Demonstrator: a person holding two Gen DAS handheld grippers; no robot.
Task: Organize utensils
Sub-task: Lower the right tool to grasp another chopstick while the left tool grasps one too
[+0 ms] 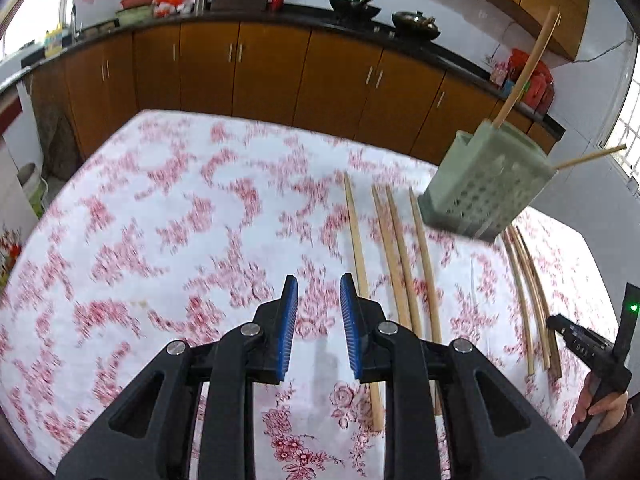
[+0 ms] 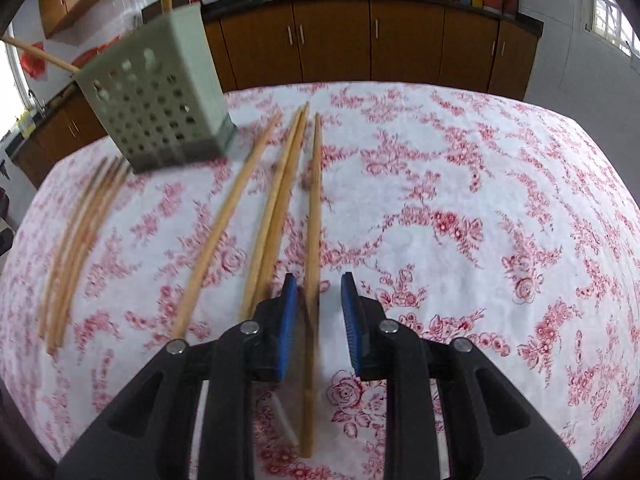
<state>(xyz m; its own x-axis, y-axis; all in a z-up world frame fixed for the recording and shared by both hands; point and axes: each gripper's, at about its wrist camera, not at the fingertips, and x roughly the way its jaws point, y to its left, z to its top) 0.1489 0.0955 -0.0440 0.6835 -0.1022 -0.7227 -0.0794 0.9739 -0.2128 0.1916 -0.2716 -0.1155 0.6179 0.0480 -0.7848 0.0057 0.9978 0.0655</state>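
A pale green perforated utensil holder [image 1: 486, 186] stands on the floral tablecloth with two chopsticks [image 1: 524, 74] sticking out of it; it also shows in the right wrist view [image 2: 160, 100]. Several wooden chopsticks [image 1: 394, 252] lie loose on the cloth, and a darker bundle [image 1: 530, 288] lies to their right. My left gripper [image 1: 319, 308] is open and empty, just left of the loose chopsticks. My right gripper [image 2: 319, 308] is open, its jaws standing either side of one chopstick [image 2: 313, 240] that lies on the cloth. The darker bundle [image 2: 76, 240] lies at the left.
The table [image 1: 160, 220] carries a white cloth with red flowers. Brown kitchen cabinets [image 1: 280, 76] with a black counter, woks and bottles stand behind it. The right gripper's body and the hand holding it [image 1: 600, 368] show at the right edge of the left wrist view.
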